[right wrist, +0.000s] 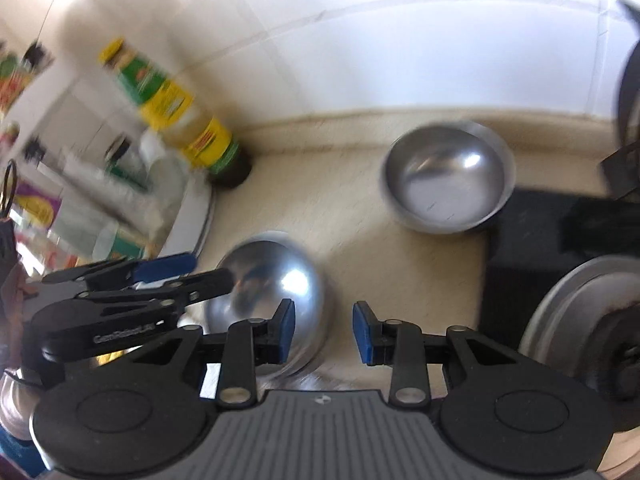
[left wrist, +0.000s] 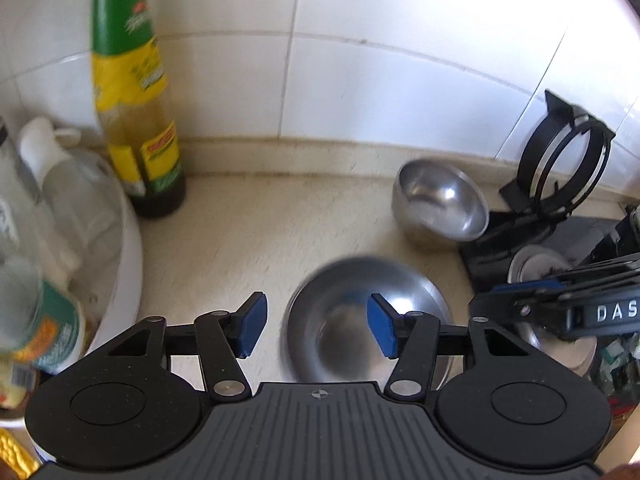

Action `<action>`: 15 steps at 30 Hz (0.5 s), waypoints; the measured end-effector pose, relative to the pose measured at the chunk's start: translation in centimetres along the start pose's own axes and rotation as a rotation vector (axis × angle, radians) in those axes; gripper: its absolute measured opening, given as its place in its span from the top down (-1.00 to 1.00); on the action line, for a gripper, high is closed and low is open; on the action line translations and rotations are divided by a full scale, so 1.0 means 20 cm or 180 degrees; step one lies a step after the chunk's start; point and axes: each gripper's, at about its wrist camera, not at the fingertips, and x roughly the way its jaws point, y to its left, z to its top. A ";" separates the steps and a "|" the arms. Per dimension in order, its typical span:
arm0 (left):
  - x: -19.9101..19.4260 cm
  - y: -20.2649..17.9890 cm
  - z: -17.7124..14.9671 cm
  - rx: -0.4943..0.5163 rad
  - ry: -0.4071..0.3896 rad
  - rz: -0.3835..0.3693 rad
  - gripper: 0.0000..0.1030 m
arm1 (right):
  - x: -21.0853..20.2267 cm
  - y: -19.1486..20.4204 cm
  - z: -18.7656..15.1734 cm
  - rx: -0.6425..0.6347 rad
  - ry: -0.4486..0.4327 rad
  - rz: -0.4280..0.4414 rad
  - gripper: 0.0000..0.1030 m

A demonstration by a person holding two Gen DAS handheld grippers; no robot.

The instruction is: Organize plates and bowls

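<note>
Nearest, both grippers hang empty over the cream, faintly speckled worktop (left wrist: pixel 240 240). The left gripper (left wrist: pixel 316 326) has its blue-padded fingers spread wide, and so does the right gripper (right wrist: pixel 324 334), the gap a little narrower.

The landmark is the near bowl (left wrist: pixel 360 312), polished steel, round and shallow, loose on the worktop just under the left fingers. Behind it and to its right sits the far bowl (left wrist: pixel 438 204), same brushed steel but deeper, tipped slightly, close to the tiled wall. Right of the near bowl, a black rack (left wrist: pixel 560 176) of thin hoops stands on a dark mat, with a steel plate (right wrist: pixel 580 320) on it.

Judging by this, neither bowl is stacked or racked yet; most sorting remains.
</note>
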 end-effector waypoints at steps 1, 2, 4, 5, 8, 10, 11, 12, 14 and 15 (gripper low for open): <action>0.01 -0.02 0.03 0.0018 -0.0005 -0.0029 -0.25 | -0.02 -0.04 0.02 0.0050 -0.0058 -0.0046 0.32; 0.02 -0.04 0.06 0.0038 -0.0010 -0.0056 -0.25 | -0.04 -0.08 0.03 0.0105 -0.0110 -0.0096 0.32; 0.05 -0.09 0.12 0.0074 -0.0012 -0.0093 -0.26 | -0.05 -0.16 0.07 0.0214 -0.0189 -0.0194 0.32; 0.06 -0.12 0.15 0.0105 -0.0019 -0.0109 -0.26 | -0.05 -0.19 0.09 0.0259 -0.0215 -0.0235 0.32; 0.12 -0.20 0.23 0.0205 -0.0028 -0.0108 -0.33 | -0.05 -0.29 0.15 0.0355 -0.0260 -0.0331 0.32; 0.17 -0.24 0.26 0.0258 0.0005 -0.0094 -0.33 | -0.04 -0.35 0.18 0.0401 -0.0268 -0.0363 0.32; 0.20 -0.26 0.28 0.0290 0.0024 -0.0084 -0.33 | -0.03 -0.37 0.19 0.0414 -0.0265 -0.0380 0.32; 0.23 -0.28 0.29 0.0328 0.0044 -0.0067 -0.33 | -0.02 -0.39 0.20 0.0432 -0.0258 -0.0396 0.32; 0.30 -0.31 0.32 0.0362 0.0091 -0.0020 -0.32 | 0.01 -0.44 0.22 0.0470 -0.0238 -0.0416 0.31; 0.33 -0.31 0.34 0.0362 0.0116 -0.0015 -0.32 | 0.03 -0.45 0.22 0.0487 -0.0235 -0.0423 0.31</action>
